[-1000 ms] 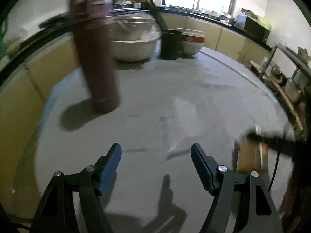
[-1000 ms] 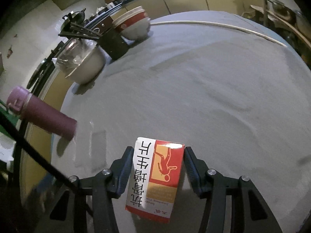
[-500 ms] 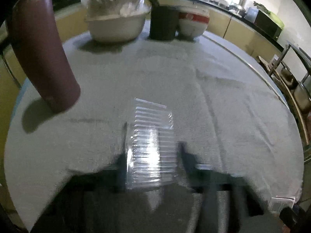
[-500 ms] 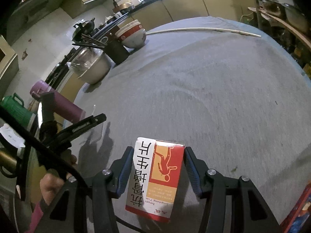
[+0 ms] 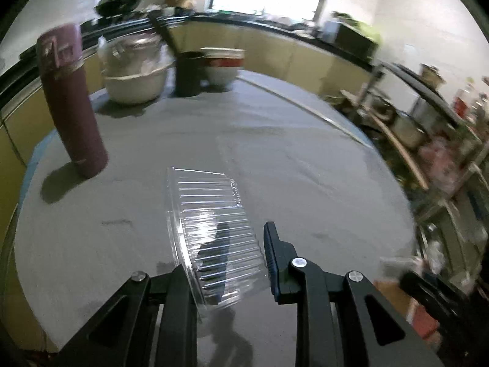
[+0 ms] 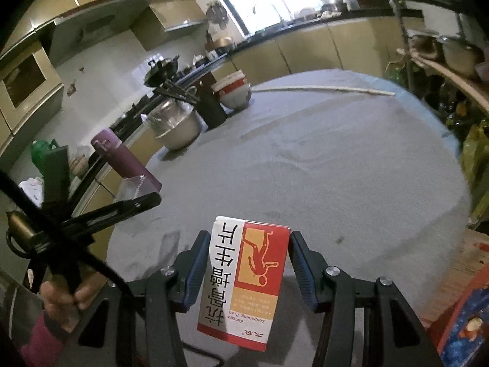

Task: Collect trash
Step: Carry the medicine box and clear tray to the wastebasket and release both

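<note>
My left gripper (image 5: 224,252) is shut on a clear ribbed plastic tray (image 5: 211,232) and holds it tilted above the grey round table (image 5: 305,183). The tray also shows in the right wrist view (image 6: 133,186), at the tip of the left gripper (image 6: 134,203). My right gripper (image 6: 247,257) is shut on a red, white and yellow medicine box (image 6: 244,278) and holds it above the table's near edge (image 6: 305,159).
A purple flask (image 5: 71,98) stands at the table's left. A white covered bowl (image 5: 134,70), a dark chopstick holder (image 5: 189,73) and stacked bowls (image 5: 221,67) stand at the far edge. A shelf rack (image 5: 428,116) is to the right. A colourful box (image 6: 461,315) lies low right.
My left gripper has closed on the clear tray and lifted it off the table. My right gripper has risen and drawn back with the medicine box.
</note>
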Demonstrator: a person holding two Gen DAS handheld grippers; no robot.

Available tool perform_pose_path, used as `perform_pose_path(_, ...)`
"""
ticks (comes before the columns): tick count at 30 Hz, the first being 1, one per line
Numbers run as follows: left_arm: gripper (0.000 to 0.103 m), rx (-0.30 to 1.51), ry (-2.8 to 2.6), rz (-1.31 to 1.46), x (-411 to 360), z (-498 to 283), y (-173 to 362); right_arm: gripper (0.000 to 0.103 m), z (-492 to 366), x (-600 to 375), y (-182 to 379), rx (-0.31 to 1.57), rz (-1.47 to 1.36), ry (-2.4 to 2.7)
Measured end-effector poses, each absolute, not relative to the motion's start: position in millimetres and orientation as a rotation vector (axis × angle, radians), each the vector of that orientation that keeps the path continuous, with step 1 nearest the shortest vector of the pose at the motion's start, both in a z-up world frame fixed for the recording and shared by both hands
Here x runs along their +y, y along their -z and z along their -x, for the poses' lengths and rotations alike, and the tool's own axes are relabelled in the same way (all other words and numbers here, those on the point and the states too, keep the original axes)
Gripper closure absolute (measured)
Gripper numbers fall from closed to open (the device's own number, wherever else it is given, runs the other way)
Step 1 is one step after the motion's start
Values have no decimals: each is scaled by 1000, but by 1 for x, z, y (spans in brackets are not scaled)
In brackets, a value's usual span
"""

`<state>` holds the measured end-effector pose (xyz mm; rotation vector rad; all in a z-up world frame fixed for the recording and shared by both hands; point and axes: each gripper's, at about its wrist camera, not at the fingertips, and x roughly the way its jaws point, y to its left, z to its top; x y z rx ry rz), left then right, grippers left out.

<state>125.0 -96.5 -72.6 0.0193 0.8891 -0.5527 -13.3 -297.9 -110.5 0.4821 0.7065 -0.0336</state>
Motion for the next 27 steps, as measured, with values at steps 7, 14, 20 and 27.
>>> perform_pose_path(7,79,848,630,-135,-137,-58,53,48,63,-319,104,655,-507,81)
perform_pose_path(14,79,762,680,-285,-186,-1,37,48,116,-350,92,591,-544,151)
perform_pose_path(20,79,678,710,-372,-216,40,23,48,163,-376,81,534,-578,212)
perform_pose_path(27,79,621,747,-432,-240,75,13,48,207,-401,79,490,-619,270)
